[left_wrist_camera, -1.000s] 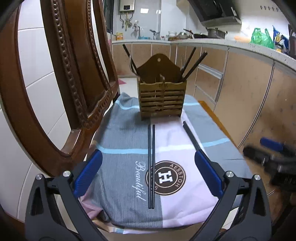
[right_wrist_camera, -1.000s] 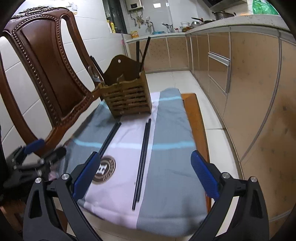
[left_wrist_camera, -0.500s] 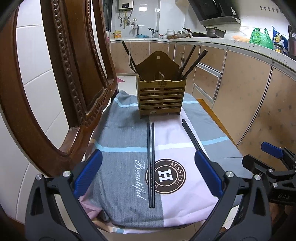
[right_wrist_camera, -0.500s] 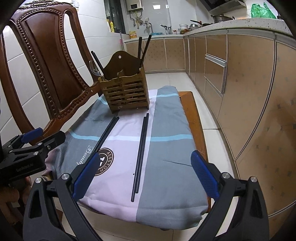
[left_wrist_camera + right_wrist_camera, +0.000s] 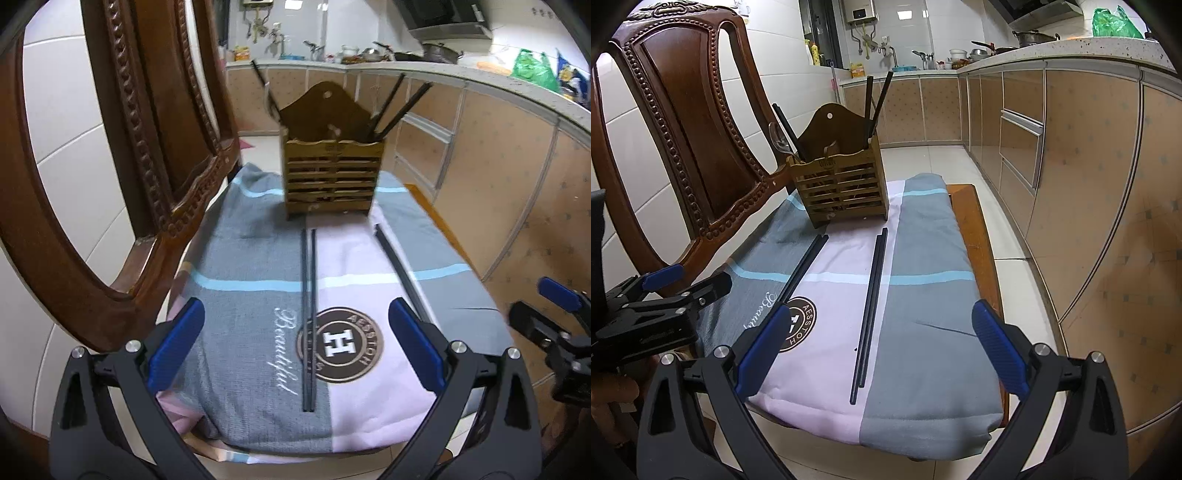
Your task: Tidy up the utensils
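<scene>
A wooden slatted utensil holder (image 5: 332, 177) stands at the far end of a cloth-covered stool, also in the right wrist view (image 5: 842, 188), with black chopsticks and a spoon in it. Two pairs of black chopsticks lie on the cloth: one pair (image 5: 308, 317) in the middle, shown left in the right wrist view (image 5: 803, 269), and one pair (image 5: 397, 266) to the right, shown central in the right wrist view (image 5: 870, 310). My left gripper (image 5: 295, 347) is open and empty near the stool's front edge. My right gripper (image 5: 877, 350) is open and empty above the near end of the right pair.
A carved wooden chair back (image 5: 155, 147) rises along the left of the stool, also in the right wrist view (image 5: 683, 122). Kitchen cabinets (image 5: 1071, 166) run along the right with tiled floor between. The striped cloth (image 5: 240, 258) carries a round logo.
Both grippers have moved slightly nearer the stool and stay open. The chopsticks and the holder have not moved.
</scene>
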A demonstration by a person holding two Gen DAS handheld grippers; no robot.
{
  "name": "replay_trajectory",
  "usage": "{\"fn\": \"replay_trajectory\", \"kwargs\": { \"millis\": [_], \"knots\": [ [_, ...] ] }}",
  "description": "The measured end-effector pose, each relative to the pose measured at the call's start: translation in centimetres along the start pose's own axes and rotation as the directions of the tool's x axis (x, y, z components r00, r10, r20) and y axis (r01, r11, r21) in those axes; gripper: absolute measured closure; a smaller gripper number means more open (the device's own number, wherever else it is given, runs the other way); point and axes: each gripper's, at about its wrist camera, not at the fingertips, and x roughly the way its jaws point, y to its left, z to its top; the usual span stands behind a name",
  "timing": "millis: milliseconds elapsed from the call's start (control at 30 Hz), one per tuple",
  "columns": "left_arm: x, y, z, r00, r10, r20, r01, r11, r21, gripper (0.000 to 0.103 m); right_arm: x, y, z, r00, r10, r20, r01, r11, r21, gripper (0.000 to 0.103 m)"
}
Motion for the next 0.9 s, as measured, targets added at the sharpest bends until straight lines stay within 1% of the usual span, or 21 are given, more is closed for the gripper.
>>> {"fn": "replay_trajectory", "kwargs": {
  "millis": [200,233,267,300,333,433,567,767,833,900],
  "knots": [
    [3.6,0.9,0.7,0.998,0.018,-0.061,-0.017,1.0,0.012,0.005,0.8,0.4,0.0,1.0,-0.008,-0.009,0.008,1.0,-0.01,0.007],
    [4.1,0.8,0.8,0.998,0.015,-0.068,-0.014,1.0,0.019,0.011,1.1,0.5,-0.1,1.0,-0.01,-0.015,0.01,1.0,-0.014,0.007],
    [4.8,0.7,1.0,0.997,0.013,-0.08,-0.011,0.999,0.03,0.02,1.3,0.7,-0.1,1.0,-0.011,-0.019,0.011,1.0,-0.018,0.007],
    [5.5,0.5,1.0,0.995,0.014,-0.095,-0.01,0.999,0.04,0.025,1.6,0.9,-0.1,1.0,-0.014,-0.025,0.013,1.0,-0.026,0.007],
    [6.6,0.5,1.1,0.992,0.018,-0.124,-0.013,0.999,0.046,0.033,1.8,1.1,-0.1,1.0,-0.012,-0.028,0.012,0.999,-0.032,0.007],
    [8.8,0.9,1.1,0.983,0.007,-0.184,-0.001,1.0,0.029,0.039,2.1,1.4,0.0,0.999,0.004,-0.035,-0.005,0.999,-0.032,0.007],
    [10.2,0.5,0.7,0.973,-0.005,-0.231,0.016,0.999,0.047,0.04,2.5,1.6,0.1,0.999,0.01,-0.045,-0.011,0.999,-0.042,0.007],
    [11.8,-0.6,-0.1,0.96,0.032,-0.278,-0.005,0.995,0.097,0.04,2.6,1.0,0.1,0.998,0.012,-0.057,-0.013,1.0,-0.02,0.007],
    [12.1,-0.6,-0.1,0.96,0.044,-0.275,-0.019,0.995,0.095,0.04,2.5,0.9,0.1,0.998,0.013,-0.055,-0.014,1.0,-0.018,0.007],
    [12.1,-0.3,0.2,0.963,0.034,-0.269,-0.016,0.998,0.069,0.04,2.5,0.9,0.1,0.998,0.015,-0.056,-0.016,1.0,-0.018,0.007]
  ]
}}
